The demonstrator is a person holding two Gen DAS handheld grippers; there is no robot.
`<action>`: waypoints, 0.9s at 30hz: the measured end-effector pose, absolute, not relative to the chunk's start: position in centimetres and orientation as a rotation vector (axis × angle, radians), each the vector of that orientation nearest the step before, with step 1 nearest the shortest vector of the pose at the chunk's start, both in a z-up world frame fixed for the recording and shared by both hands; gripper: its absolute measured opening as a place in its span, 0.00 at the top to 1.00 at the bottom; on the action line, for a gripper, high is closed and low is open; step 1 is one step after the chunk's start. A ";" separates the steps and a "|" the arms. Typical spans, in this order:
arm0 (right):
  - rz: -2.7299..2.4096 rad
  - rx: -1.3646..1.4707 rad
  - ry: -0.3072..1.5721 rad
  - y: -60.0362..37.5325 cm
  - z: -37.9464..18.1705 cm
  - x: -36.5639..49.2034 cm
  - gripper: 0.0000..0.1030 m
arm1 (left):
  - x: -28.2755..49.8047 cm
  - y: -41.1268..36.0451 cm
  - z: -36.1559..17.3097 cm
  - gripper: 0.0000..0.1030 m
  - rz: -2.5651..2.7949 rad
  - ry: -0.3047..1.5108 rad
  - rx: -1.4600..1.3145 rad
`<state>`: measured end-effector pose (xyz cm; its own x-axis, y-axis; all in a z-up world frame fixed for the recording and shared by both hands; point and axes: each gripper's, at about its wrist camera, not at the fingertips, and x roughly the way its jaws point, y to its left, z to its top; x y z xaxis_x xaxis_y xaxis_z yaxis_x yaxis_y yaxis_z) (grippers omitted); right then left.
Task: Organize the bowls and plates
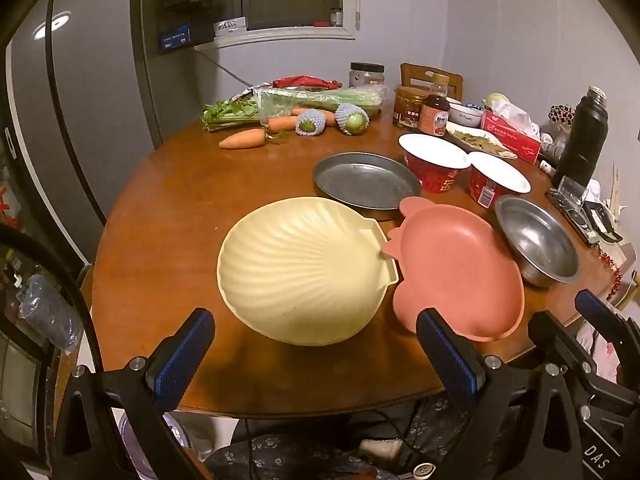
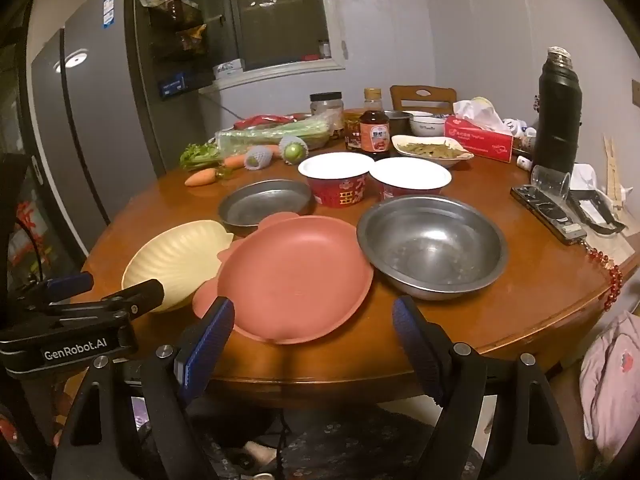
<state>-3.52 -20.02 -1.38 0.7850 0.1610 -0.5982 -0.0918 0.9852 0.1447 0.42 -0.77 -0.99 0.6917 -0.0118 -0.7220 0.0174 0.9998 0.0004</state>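
**Grippers wide open in front of the plates and bowls**

Dishes sit on a round brown table [image 1: 168, 216], and both tools hang at the near edge with nothing in them.

The left gripper [image 1: 316, 354] has its blue pads far apart. Nothing is between them. Right ahead of it, very near, lies the yellow shell plate [image 1: 300, 272]. Just to the right of that plate, and touching its edge, is the pink plate [image 1: 456, 276]. The right pad of this gripper stands in front of the pink plate's near rim.

The right gripper [image 2: 314, 330] is also wide open and holds nothing. It tips down toward the table. The pink plate [image 2: 294, 276] is straight ahead of it, with the plate's near rim between the two pads, but the pads do not press on it. To the front and right is the deep steel bowl [image 2: 432, 246], just beside the pink plate. To the left is the yellow shell plate [image 2: 176, 258].

Farther ahead of both tools is a flat steel pan [image 2: 264, 204]. Behind it stand two red paper bowls [image 2: 340, 184] with white insides, side by side.

At the far side of the table are carrots [image 1: 244, 139], greens, a sauce bottle [image 2: 374, 128], a red tissue box [image 2: 478, 138] and a tall black flask [image 2: 558, 112].
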 end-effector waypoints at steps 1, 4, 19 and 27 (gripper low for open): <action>0.137 0.107 0.654 -20.0 -1.4 -3.5 0.20 | 0.4 -0.8 -1.0 0.02 -0.016 0.805 0.009; 0.138 0.108 0.658 -19.9 -1.5 -3.4 0.20 | 0.5 -1.0 -1.0 0.02 -0.015 0.804 0.015; 0.137 0.098 0.652 -19.7 -1.6 -3.6 0.20 | 0.0 -1.1 -1.2 0.02 -0.025 0.794 0.030; 0.130 0.093 0.649 -19.5 -1.6 -3.7 0.20 | 0.0 -1.1 -1.1 0.02 -0.025 0.796 0.029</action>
